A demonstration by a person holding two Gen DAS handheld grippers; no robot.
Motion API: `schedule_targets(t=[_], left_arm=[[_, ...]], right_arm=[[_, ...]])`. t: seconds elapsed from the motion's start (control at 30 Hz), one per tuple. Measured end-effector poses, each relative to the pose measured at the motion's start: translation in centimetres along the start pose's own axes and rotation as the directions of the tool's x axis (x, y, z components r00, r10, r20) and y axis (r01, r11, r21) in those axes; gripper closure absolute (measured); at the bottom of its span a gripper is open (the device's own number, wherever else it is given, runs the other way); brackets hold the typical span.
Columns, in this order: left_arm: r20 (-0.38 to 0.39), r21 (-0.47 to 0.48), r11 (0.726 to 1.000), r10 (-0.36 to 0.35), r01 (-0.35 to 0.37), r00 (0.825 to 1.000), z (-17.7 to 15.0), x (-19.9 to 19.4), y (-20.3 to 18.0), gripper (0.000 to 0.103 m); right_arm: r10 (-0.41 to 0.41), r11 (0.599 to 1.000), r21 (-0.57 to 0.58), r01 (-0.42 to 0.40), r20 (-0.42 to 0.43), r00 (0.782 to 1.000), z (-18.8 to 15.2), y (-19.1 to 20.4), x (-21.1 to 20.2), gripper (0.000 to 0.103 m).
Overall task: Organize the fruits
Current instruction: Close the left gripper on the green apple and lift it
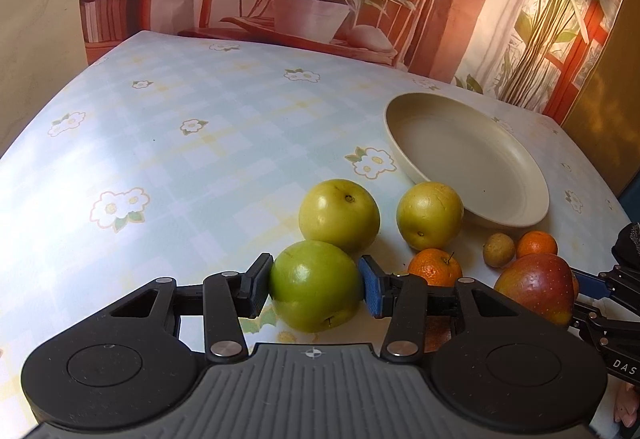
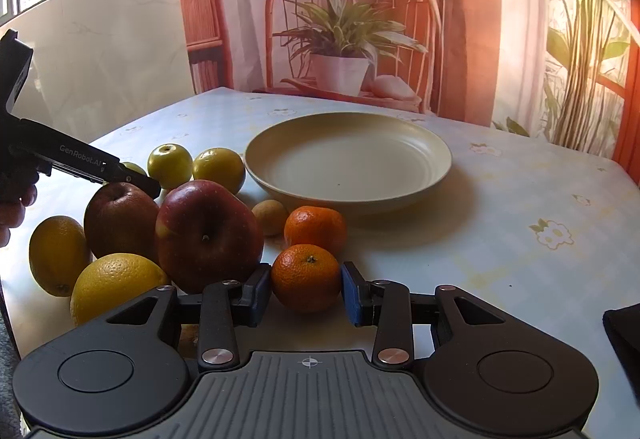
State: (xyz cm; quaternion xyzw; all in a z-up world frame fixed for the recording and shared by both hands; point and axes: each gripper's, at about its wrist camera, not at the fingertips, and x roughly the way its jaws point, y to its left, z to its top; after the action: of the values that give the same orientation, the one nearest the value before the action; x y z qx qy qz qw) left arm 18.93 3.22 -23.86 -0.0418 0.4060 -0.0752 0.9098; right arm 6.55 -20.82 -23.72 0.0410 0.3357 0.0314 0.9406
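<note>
While your left gripper (image 1: pixel 316 289) clamps its fingers on a green apple (image 1: pixel 315 285) lying on the table (image 1: pixel 180 143), stem end tipped toward you, the right gripper (image 2: pixel 306 289) grips a tangerine (image 2: pixel 306 278) stem-up — beside two red apples, two lemons and an empty plate (image 2: pixel 348 163).

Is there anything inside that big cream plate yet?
No. The plate holds no fruit, only a tiny dark speck on its floor. All the fruit sits on the tablecloth beside it. What lies under the plate cannot be seen.
</note>
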Motion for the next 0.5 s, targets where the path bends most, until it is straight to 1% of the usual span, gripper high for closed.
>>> schedule_targets(t=[0.3, 0.5], left_arm=[[-0.007, -0.037, 0.999, 0.021, -0.021, 1.0, -1.0, -1.4, 0.9, 0.054], [0.022, -0.018, 0.999, 0.035, -0.034, 0.999, -1.0, -2.7, 0.6, 0.054]], right_arm=[[-0.003, 1.0, 0.0, 0.003, 0.002, 1.0, 0.0, 0.0, 0.0, 0.068], [-0.012, 1.0, 0.006, 0.012, 0.015, 1.0, -0.1, -0.1, -0.2, 0.068]])
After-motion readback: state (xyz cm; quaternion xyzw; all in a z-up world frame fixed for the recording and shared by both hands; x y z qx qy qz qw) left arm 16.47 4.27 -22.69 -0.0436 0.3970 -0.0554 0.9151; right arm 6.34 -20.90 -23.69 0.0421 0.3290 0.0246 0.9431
